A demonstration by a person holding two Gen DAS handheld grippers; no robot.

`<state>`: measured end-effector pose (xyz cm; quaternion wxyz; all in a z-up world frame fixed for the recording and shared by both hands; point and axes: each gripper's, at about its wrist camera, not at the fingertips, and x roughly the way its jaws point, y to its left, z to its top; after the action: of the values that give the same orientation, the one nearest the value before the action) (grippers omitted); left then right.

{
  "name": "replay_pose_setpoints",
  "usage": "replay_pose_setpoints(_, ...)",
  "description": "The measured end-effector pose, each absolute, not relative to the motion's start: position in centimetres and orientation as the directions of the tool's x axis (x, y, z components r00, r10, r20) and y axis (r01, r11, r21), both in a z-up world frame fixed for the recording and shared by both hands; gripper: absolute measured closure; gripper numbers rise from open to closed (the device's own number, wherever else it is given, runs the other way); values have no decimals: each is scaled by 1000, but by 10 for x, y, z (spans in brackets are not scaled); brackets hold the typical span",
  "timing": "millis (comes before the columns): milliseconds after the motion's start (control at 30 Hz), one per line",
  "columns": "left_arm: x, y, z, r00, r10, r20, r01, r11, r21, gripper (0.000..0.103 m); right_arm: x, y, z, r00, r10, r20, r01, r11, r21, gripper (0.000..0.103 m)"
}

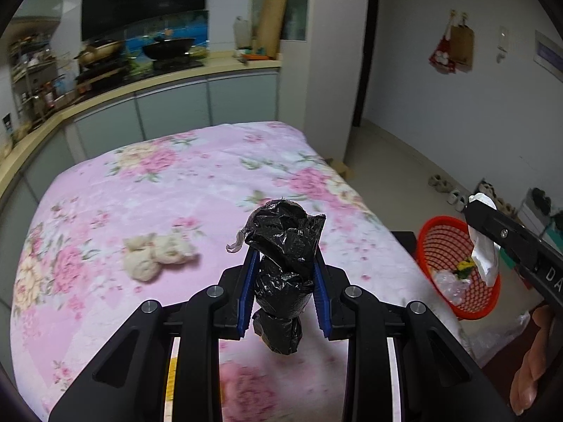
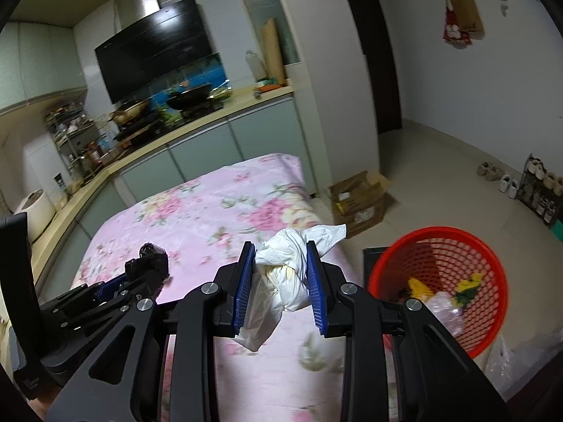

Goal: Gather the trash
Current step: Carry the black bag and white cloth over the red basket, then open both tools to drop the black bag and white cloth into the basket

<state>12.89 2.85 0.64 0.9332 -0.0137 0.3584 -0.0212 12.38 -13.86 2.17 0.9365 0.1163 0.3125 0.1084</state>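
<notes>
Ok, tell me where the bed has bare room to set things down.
The bed is bare from the cream wad to its far edge by the cabinets, and on its right half toward the red basket. Crowded only near the wad and under both loaded grippers.

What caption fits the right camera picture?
Right gripper carries crumpled white tissue toward the red basket.

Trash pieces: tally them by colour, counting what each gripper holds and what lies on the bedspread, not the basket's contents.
Black: 1, the bag wad in the left gripper
White: 1, the tissue in the right gripper
Cream: 1, the crumpled clump on the bedspread
Total: 3
</notes>
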Motion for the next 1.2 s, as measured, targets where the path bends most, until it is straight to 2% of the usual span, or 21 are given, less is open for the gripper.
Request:
replay_pose_setpoints(233, 142, -10, 0, 719, -139, -681, 120, 990, -75, 76, 127, -177, 13, 775, 225, -590, -62, 957, 284, 74)
replay_pose_setpoints(500, 155, -70, -7, 688, -212, -694, 237, 970, -61, 75, 133, -223, 1, 766, 154, -624, 29, 962, 273, 74)
replay_pose_setpoints(600, 164, -90, -11, 657, -252, -710, 283, 956, -78, 76, 138, -243, -6, 753, 151, -641, 77, 947, 313, 74)
replay_pose_setpoints(833, 183, -132, -27, 577, -332, -746, 371, 920, -123, 75, 146, -271, -20, 715, 87, -694, 180, 936, 303, 74)
replay_pose_setpoints(1200, 205, -171, -60, 502, -385, -774, 425, 890, -166, 75, 158, -302, -48, 672, 39, -740, 289, 906, 311, 73)
